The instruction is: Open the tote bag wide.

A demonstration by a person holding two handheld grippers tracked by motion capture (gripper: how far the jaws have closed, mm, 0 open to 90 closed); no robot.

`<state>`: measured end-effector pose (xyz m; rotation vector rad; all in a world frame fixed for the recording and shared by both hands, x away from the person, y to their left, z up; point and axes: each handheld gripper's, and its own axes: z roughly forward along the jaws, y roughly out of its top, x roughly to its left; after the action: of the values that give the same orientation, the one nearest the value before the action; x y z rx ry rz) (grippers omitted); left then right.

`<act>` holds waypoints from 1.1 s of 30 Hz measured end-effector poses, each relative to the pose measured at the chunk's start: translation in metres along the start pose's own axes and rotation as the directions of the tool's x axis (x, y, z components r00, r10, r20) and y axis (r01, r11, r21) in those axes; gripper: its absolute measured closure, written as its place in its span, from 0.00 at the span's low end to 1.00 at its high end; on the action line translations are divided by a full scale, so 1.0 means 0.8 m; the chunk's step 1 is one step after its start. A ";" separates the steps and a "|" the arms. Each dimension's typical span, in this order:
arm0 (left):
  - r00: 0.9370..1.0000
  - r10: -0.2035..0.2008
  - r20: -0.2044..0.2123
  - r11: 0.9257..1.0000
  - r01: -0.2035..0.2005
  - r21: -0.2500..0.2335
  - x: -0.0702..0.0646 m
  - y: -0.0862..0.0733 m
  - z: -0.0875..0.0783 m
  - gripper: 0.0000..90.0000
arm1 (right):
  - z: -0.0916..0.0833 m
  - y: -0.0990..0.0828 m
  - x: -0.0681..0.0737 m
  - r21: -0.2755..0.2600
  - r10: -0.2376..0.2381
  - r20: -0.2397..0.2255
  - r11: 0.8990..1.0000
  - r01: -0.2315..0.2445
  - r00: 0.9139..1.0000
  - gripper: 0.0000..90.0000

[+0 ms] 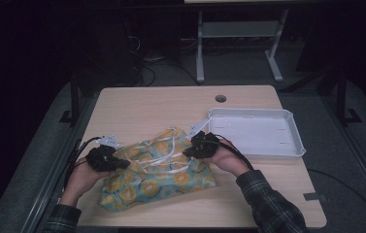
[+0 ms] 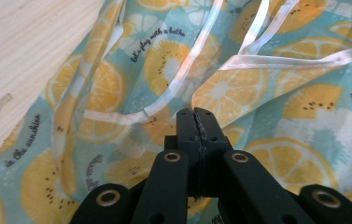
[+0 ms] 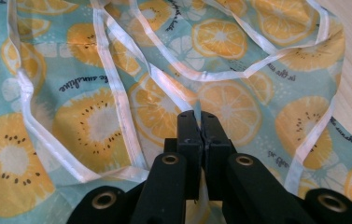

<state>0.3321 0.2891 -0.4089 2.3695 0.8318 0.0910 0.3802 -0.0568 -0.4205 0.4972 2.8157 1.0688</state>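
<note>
Tools (image 2: 196,112) (image 3: 197,114) both pinch fruit-print cloth (image 1: 156,170).

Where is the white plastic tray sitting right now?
In the high view, the white plastic tray sits on the right side of the wooden table, just beyond the right gripper and the fruit-print cloth.

"in the sunshine" on fruit-print cloth (image 2: 131,60)

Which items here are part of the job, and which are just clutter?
In use:
- fruit-print cloth
- left hand-held gripper, shut on the cloth
- right hand-held gripper, shut on the cloth

Lying about:
- white tray, apart from the cloth
</note>
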 end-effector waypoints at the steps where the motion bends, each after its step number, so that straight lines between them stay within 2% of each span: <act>1: 1.000 -0.002 -0.002 1.000 0.002 -0.012 -0.001 0.000 -0.004 1.00 | -0.001 0.000 0.000 -0.004 -0.001 0.000 1.000 0.001 1.000 0.98; 5: 1.000 -0.022 0.010 0.996 0.023 -0.092 -0.006 0.000 -0.023 1.00 | -0.009 0.001 0.000 -0.025 0.007 0.008 1.000 -0.007 1.000 0.98; 9: 0.999 -0.029 0.019 0.987 0.032 -0.160 -0.017 -0.004 -0.045 1.00 | -0.021 0.003 0.003 -0.053 0.010 0.012 0.999 -0.010 1.000 0.98; 10: 0.999 -0.031 0.023 0.985 0.034 -0.171 -0.020 -0.005 -0.050 1.00 | -0.025 0.004 0.006 -0.056 0.025 0.010 0.998 -0.024 1.000 0.98; 15: 0.999 -0.025 0.039 0.974 0.033 -0.222 -0.035 -0.013 -0.067 1.00 | -0.042 0.004 0.014 -0.090 0.005 0.015 0.996 -0.003 1.000 0.98; 19: 0.999 -0.008 0.048 0.974 0.019 -0.227 -0.048 -0.021 -0.075 1.00 | -0.055 0.002 0.023 -0.113 0.008 0.005 0.994 -0.007 1.000 0.98; 20: 0.999 -0.005 0.050 0.974 0.016 -0.228 -0.051 -0.023 -0.076 1.00 | -0.058 0.001 0.022 -0.117 -0.022 0.013 0.993 0.023 1.000 0.97; 22: 0.998 -0.003 0.057 0.973 0.016 -0.231 -0.058 -0.027 -0.078 1.00 | -0.062 -0.002 0.030 -0.119 -0.001 0.004 0.993 0.001 1.000 0.97; 23: 0.998 0.003 0.056 0.974 0.010 -0.228 -0.061 -0.028 -0.079 1.00 | -0.064 -0.003 0.031 -0.124 -0.022 0.007 0.992 0.023 1.000 0.97; 25: 0.998 0.006 0.064 0.975 0.008 -0.222 -0.068 -0.032 -0.079 1.00 | -0.069 -0.006 0.037 -0.125 -0.016 0.000 0.992 0.015 1.000 0.97; 27: 0.998 0.009 0.070 0.977 0.006 -0.214 -0.075 -0.036 -0.079 1.00 | -0.072 -0.009 0.041 -0.130 -0.039 0.001 0.991 0.039 0.999 0.96; 29: 0.997 0.013 0.075 0.979 0.002 -0.205 -0.080 -0.041 -0.078 1.00 | -0.075 -0.012 0.049 -0.133 -0.026 -0.009 0.991 0.024 1.000 0.96; 33: 0.996 0.011 0.089 0.984 0.005 -0.180 -0.090 -0.051 -0.074 1.00 | -0.079 -0.020 0.060 -0.126 -0.046 -0.015 0.991 0.044 0.999 0.96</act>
<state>0.2377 0.3034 -0.3750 2.1888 0.7452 0.0576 0.3181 -0.0915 -0.3820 0.4127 2.7380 1.2372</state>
